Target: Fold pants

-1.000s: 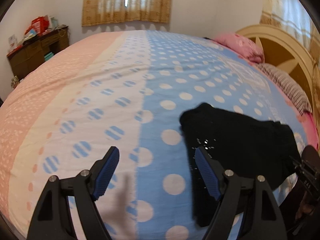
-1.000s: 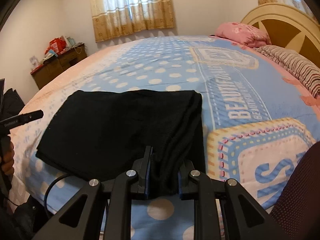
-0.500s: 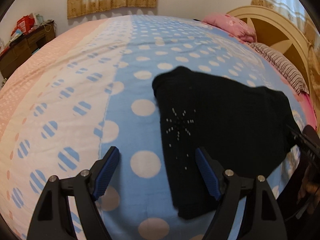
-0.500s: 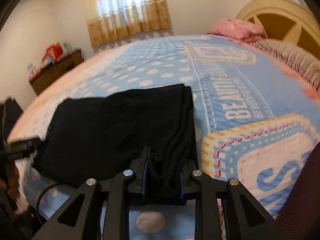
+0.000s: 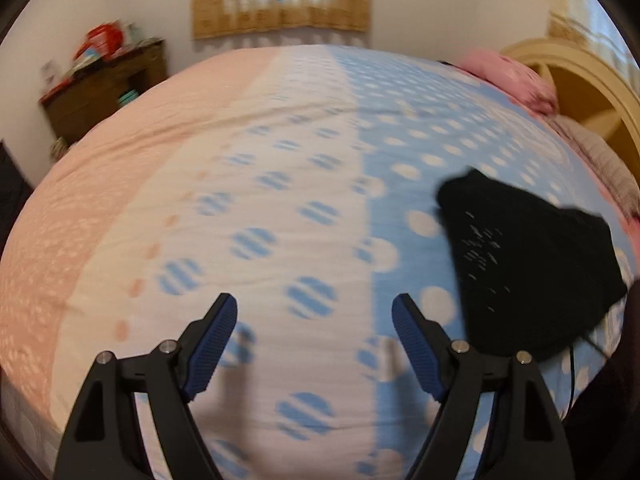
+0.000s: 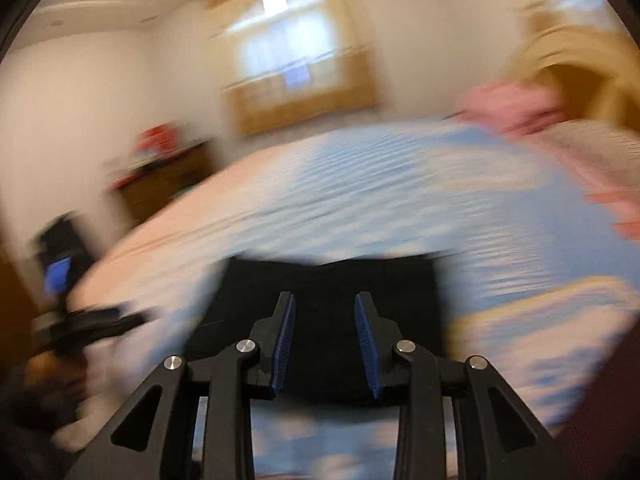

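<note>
We see the folded black knit pants (image 5: 528,264) lying on the dotted blue-and-pink bedsheet (image 5: 280,184), right of our wide-open, empty left tool (image 5: 314,316). Right tool (image 6: 325,312), jaws just opening, hovers above them, gripping nothing.

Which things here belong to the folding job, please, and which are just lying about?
Job: pants, left tongs, right tongs, both open and empty.
Lying about: pink pillow, cabinet, curtains, headboard.
</note>
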`<action>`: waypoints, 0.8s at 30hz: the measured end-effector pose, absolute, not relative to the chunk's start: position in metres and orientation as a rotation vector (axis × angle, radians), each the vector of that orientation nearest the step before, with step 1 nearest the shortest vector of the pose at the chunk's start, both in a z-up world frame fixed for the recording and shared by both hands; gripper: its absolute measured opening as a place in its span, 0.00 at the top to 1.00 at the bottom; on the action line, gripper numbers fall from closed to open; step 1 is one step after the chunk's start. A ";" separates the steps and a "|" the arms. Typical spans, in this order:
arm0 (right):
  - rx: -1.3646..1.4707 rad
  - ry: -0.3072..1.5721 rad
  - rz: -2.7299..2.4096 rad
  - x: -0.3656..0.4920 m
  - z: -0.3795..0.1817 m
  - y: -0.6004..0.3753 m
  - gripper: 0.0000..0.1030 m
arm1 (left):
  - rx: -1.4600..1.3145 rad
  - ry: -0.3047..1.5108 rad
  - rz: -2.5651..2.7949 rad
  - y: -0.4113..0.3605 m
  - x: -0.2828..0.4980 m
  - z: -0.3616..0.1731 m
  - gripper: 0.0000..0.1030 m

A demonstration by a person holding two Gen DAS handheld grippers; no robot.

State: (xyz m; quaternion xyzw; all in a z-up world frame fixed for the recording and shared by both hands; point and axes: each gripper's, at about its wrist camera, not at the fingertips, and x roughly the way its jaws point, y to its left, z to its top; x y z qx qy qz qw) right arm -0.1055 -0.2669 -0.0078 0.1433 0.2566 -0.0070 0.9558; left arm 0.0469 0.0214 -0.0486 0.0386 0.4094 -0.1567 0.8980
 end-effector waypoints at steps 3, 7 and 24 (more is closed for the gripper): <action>0.409 0.599 0.257 -0.069 -0.027 -0.220 0.68 | 0.037 0.855 -0.317 0.033 0.047 -0.049 0.20; 0.495 0.735 0.360 -0.026 -0.072 -0.172 0.68 | 0.050 0.862 -0.329 0.033 0.044 -0.051 0.20; 0.484 0.757 0.228 0.022 -0.107 -0.157 0.97 | 0.025 0.870 -0.343 0.037 0.047 -0.053 0.20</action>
